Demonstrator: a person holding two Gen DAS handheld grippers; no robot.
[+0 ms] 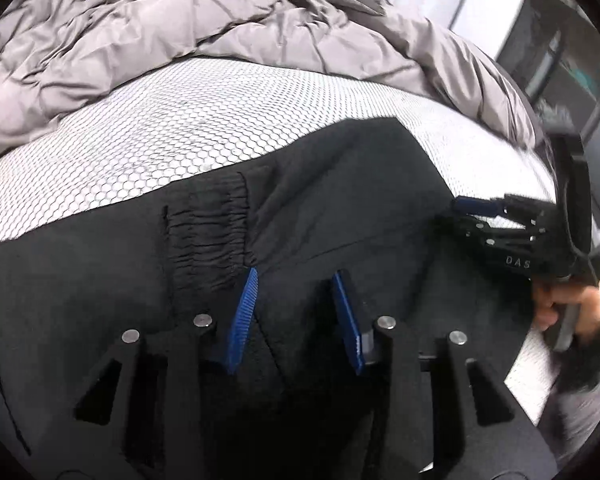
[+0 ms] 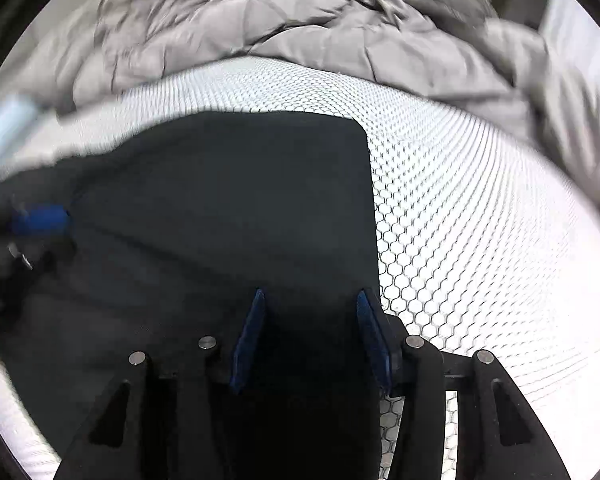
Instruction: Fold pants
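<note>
Black pants lie folded on a white bed with a honeycomb pattern; a ribbed elastic cuff shows on top. My left gripper is open, blue pads apart, just over the cloth beside the cuff, holding nothing. In the left wrist view my right gripper hovers at the pants' right edge, held by a hand. In the right wrist view the pants fill the centre, and my right gripper is open over their right edge. My left gripper's blue pad shows blurred at far left.
A crumpled grey duvet is piled along the far side of the bed, also in the right wrist view. The white honeycomb mattress spreads to the right of the pants. Dark furniture stands beyond the bed's right side.
</note>
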